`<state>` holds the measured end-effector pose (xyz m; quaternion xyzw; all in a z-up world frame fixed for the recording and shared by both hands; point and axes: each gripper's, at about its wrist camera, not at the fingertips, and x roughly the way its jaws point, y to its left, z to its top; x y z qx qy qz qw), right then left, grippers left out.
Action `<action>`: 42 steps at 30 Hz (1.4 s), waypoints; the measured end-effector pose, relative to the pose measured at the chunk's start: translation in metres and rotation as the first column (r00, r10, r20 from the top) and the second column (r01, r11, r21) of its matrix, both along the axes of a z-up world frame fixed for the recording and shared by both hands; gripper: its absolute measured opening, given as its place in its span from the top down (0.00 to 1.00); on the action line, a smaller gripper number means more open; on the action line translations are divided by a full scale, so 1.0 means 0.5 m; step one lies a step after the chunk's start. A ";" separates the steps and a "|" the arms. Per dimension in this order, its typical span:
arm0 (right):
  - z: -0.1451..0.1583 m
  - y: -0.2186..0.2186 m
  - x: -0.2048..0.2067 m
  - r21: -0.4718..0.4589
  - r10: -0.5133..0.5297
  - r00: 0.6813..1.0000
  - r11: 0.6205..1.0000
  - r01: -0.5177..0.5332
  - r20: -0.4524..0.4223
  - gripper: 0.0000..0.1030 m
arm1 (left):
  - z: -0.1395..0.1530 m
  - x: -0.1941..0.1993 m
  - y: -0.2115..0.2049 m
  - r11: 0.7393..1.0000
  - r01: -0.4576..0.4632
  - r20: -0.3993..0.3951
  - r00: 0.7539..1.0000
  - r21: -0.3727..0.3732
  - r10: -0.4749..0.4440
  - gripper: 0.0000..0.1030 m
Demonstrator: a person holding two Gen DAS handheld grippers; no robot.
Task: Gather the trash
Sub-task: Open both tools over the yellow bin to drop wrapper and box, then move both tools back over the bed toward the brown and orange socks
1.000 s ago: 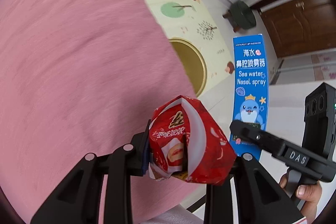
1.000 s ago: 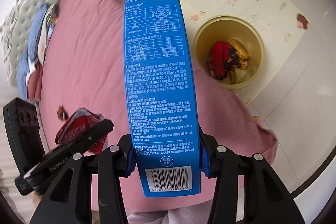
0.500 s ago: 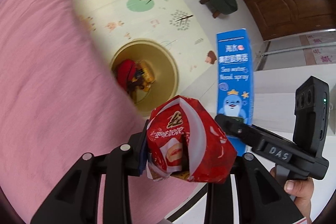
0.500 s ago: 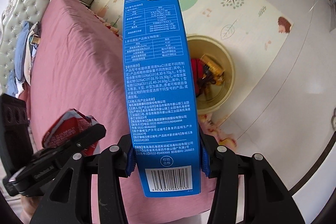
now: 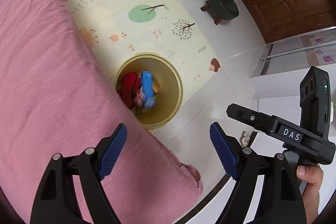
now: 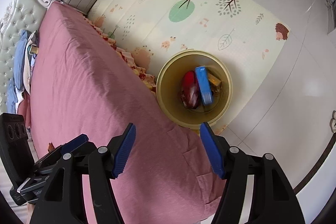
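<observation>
Blue box (image 6: 203,85) and red snack bag (image 6: 190,89) sit in the yellow bin (image 6: 227,85).
Left claw (image 5: 168,150) and right claw (image 6: 167,150) hang spread, empty, over the pink bed (image 6: 94,98); next, seek more trash.

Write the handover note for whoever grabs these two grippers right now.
Left gripper: open, holding nothing, above the bed's edge.
Right gripper: open, holding nothing, also above the pink bed.
Blue nasal spray box and red snack bag lie inside the yellow bin on the floor mat, beside the bed, with some yellow wrappers.
Done: both pieces are in the bin.
Left: check the bed for more trash; none is plain to see here.
</observation>
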<state>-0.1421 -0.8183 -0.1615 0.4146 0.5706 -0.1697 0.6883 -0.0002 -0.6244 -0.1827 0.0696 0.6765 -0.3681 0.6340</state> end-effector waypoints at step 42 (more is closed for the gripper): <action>0.045 0.851 0.246 0.085 0.538 0.836 0.833 -0.547 0.109 0.40 | 0.035 0.081 0.969 0.764 -0.645 0.070 0.763 0.025 0.642 0.21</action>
